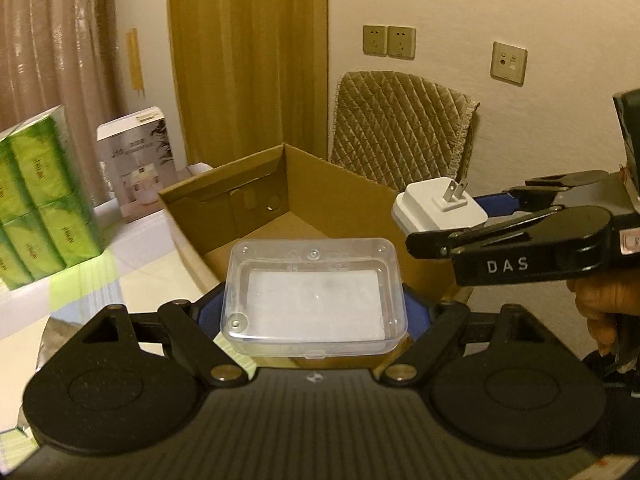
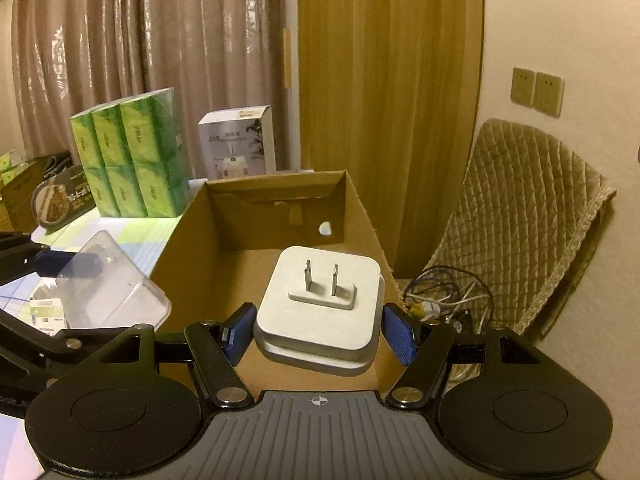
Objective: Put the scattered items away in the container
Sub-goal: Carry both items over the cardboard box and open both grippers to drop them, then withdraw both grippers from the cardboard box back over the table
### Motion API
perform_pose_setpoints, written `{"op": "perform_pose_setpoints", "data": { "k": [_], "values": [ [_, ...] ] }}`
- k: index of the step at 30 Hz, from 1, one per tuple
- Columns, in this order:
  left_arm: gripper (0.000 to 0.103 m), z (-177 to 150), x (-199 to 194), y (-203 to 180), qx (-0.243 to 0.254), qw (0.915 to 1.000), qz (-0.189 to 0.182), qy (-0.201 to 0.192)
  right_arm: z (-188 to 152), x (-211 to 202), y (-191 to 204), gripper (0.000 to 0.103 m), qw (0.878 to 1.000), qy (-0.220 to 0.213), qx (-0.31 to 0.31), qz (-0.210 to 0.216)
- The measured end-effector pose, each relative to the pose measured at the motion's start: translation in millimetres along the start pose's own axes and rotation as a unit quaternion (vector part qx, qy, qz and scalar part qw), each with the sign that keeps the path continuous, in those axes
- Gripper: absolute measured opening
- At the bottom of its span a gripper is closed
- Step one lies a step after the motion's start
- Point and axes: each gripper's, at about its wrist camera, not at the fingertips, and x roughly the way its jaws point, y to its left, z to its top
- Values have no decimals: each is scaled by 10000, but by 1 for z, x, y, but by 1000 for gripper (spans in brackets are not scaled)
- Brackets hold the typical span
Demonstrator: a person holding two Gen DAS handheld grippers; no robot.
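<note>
While both loads hang over the open brown cardboard box (image 2: 280, 216), we read the scene against that box alone.

Left hand-held gripper (image 1: 316, 304): we see it clamped on the clear rectangular plastic case (image 1: 314, 296), its blue pads pressing the two short ends, so the case's long axis runs straight across the jaws.

Case against the box: in the left wrist view it sits above the box's near rim, with the bare cardboard floor showing just beyond it; the right wrist view puts it at the box's left wall, so we cannot say that all of it is inside the rim.

Right hand-held gripper (image 2: 318, 320): we see it closed on the white square plug adapter (image 2: 320, 308), gripped by two opposite sides, the two metal prongs pointing up and away from the camera.

Adapter against the box: it hangs above the right-hand part of the opening, near the right wall, clear of the floor.

Nearer load: we judge the adapter better placed, since it is already within the walls, while the case may need a short carry inward.

Deciding relation: the box floor lies below and slightly ahead of each load, so we judge the next move to be a lowering before release.

Risk: the two loads are near each other over the box, so we judge a staggered drop safer.
</note>
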Motion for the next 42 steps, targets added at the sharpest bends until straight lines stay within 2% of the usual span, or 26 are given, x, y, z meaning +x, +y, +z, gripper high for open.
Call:
{"op": "perform_pose_setpoints", "data": {
  "k": [10, 12, 24, 29, 32, 42],
  "values": [
    [83, 8, 27, -9, 287, 9994, -166, 57, -3, 12, -12, 66, 9999, 56, 122, -2],
    [91, 8, 30, -8, 237, 9995, -168, 108, -3, 13, -14, 66, 9999, 63, 142, -13],
    [92, -4, 14, -2, 317, 9995, 35, 43, -3, 15, -8, 66, 9999, 72, 127, 71],
    [92, -7, 8, 2, 218, 9997, 57, 13, -1, 16, -2, 66, 9996, 25, 83, 283],
    [92, -8, 5, 3, 190, 9998, 84, 7, 1, 15, 0, 85, 9996, -61, 85, 264],
    [92, -26, -22, 17, -101, 9991, 415, 57, -2, -6, -3, 85, 9994, -144, 275, 136]
  ]
}}
